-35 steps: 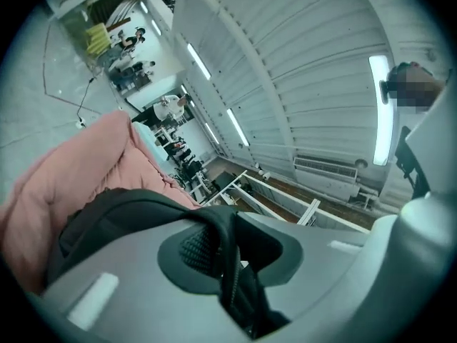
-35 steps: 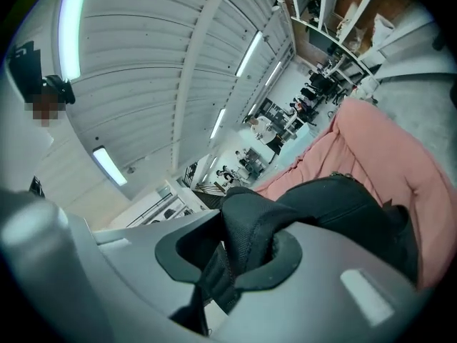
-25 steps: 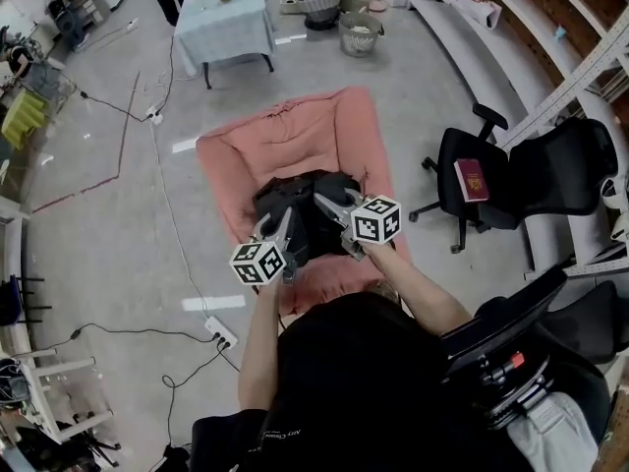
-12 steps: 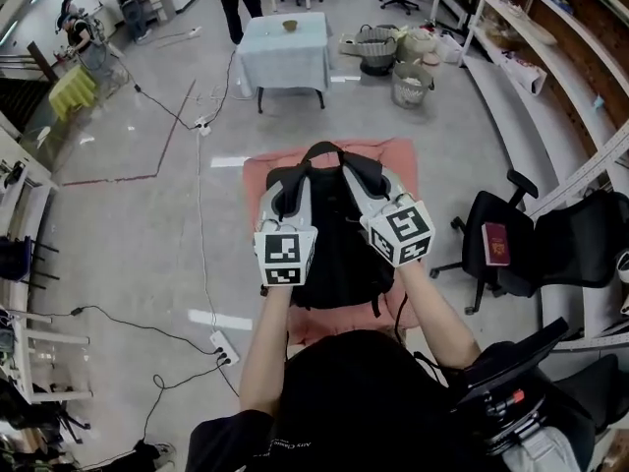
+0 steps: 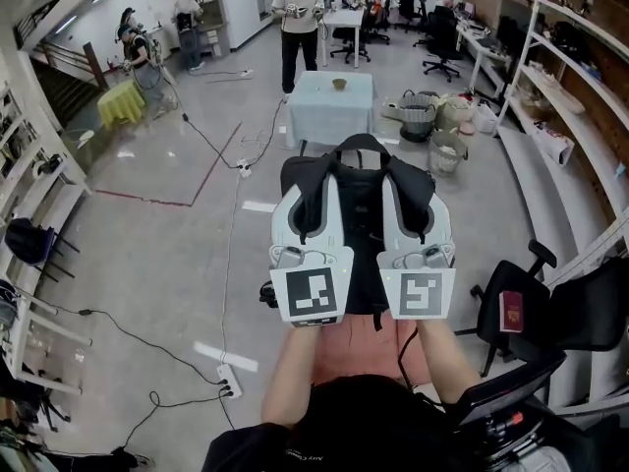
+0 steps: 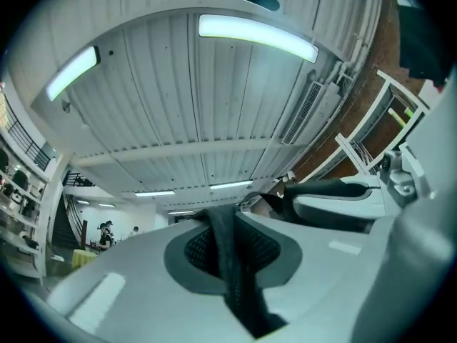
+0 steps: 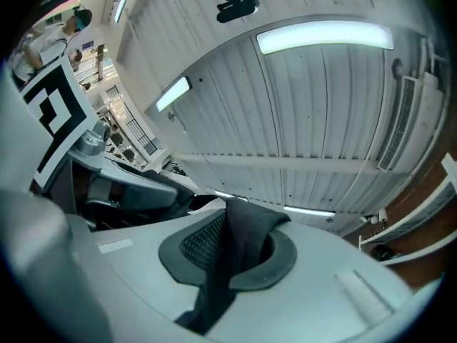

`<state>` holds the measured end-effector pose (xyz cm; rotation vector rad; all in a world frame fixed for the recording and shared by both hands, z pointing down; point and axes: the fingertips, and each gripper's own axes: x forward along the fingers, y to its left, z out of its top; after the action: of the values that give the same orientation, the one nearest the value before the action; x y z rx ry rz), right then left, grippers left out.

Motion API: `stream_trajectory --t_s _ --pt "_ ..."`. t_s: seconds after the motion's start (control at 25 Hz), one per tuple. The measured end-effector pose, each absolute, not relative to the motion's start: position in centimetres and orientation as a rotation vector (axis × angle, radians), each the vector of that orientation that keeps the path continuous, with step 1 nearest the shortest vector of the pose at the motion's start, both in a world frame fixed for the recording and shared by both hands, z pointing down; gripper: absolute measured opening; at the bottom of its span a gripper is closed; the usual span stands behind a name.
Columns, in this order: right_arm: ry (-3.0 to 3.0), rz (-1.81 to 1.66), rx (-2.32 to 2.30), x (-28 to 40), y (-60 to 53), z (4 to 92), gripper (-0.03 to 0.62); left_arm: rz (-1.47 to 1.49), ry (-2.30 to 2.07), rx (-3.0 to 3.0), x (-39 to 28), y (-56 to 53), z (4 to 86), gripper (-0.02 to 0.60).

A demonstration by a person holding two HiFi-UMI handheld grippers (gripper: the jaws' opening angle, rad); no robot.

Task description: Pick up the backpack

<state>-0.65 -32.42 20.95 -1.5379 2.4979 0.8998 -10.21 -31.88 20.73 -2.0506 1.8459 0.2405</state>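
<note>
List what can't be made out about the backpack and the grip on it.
- The backpack's sides: head view, behind left claw and right claw.
- Its body: both gripper views frame only the clamped strap.
- Title of the red book: head view, too small.

Head view steeply down; gripper views up past fingers (image 6: 128, 284), sharing ceiling (image 6: 214, 98).

I'm seeing the backpack (image 5: 362, 214) reading as matt black woven cloth, its strap (image 6: 230, 263) showing a fine mesh weave. The left gripper (image 5: 313, 187) and right gripper (image 5: 408, 187), whose jaws have just been closing on a strap each, are looking like smooth pale-grey plastic with a dull sheen, and their dark pads (image 7: 196, 247) are looking textured. The floor (image 5: 177, 244) is gleaming, polished grey. The tablecloth (image 5: 329, 116) is hanging as soft pale cloth, and the ceiling (image 6: 214, 106) is showing ribbed painted metal.
</note>
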Motion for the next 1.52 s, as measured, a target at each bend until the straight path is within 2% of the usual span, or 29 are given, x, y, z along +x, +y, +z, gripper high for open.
stream_trajectory --t_s 0.44,1.52 --pt "2.633 0.566 -1.507 -1.3 -34.8 25.7 0.048 0.07 1.947 -2.083 -10.9 -33.3 26.0 0.038" --pt "2.7 0.519 -1.61 -0.5 -36.7 29.3 0.048 0.031 1.95 -2.191 -9.7 -34.8 29.7 0.043"
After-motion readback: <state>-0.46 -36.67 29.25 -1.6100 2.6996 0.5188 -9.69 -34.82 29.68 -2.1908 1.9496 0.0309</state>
